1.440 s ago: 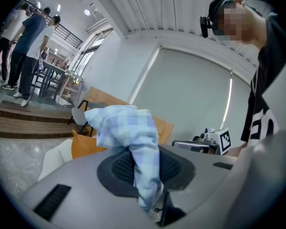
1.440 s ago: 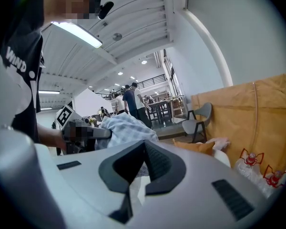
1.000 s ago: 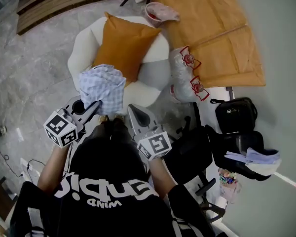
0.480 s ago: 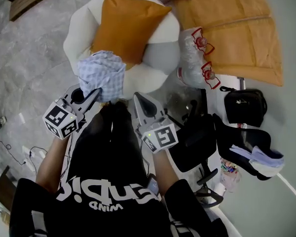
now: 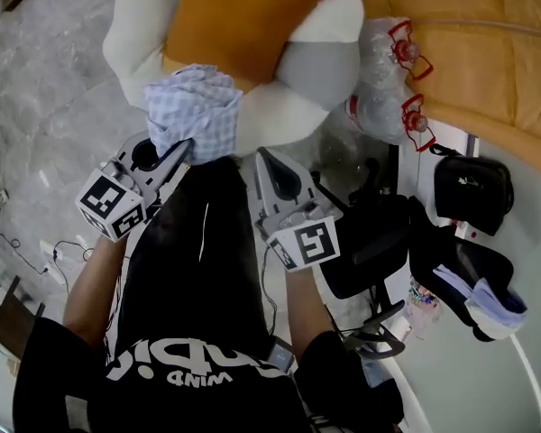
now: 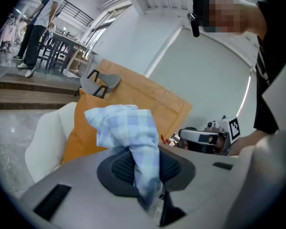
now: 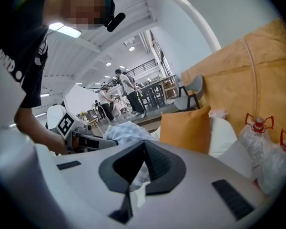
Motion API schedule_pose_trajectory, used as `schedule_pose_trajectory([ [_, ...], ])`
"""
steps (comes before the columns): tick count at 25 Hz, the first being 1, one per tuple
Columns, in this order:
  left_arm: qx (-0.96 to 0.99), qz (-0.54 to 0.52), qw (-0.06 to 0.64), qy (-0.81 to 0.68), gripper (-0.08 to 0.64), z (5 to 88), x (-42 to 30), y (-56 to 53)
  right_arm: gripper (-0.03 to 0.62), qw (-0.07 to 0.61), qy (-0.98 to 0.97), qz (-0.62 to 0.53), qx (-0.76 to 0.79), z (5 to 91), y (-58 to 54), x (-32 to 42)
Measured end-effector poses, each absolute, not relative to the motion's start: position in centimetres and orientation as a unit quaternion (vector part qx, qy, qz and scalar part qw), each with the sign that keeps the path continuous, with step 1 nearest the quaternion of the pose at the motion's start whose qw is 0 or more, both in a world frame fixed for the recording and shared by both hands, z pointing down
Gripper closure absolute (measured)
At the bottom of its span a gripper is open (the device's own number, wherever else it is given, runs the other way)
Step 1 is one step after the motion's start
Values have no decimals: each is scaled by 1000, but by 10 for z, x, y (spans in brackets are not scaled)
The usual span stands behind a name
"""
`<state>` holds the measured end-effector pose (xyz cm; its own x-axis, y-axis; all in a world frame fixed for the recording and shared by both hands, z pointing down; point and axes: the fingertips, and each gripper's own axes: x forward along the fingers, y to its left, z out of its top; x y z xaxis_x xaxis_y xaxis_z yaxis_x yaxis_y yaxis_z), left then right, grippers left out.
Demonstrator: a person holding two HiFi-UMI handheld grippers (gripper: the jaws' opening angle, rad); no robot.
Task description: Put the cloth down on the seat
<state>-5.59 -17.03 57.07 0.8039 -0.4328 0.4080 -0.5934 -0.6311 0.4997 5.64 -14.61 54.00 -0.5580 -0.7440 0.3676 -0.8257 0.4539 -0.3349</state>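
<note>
Head view: checked cloth (image 5: 194,111) pinched at the front of the white seat (image 5: 131,39)

Standing close by, I see the person right up against the seat, with both tools pointing toward it. The left gripper (image 5: 185,145) has its jaws clamped on the bunched blue-and-white cloth. The cloth sits over the seat's front rim, just short of the orange cushion (image 5: 225,16) that lies on the seat. I cannot tell whether the cloth touches the seat. The right gripper (image 5: 261,154) is just off the seat's front edge, apart from the cloth. Its jaws meet at the tips with nothing between them. Two clear red-topped bottles (image 5: 383,79) lie just beside the seat.
</note>
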Motion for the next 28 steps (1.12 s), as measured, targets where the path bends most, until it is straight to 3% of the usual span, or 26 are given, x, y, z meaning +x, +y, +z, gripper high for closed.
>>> schedule_pose_trajectory([
  [28, 873, 197, 365, -257, 476, 847, -16, -174, 574, 114, -831, 308, 448, 770, -139, 57],
])
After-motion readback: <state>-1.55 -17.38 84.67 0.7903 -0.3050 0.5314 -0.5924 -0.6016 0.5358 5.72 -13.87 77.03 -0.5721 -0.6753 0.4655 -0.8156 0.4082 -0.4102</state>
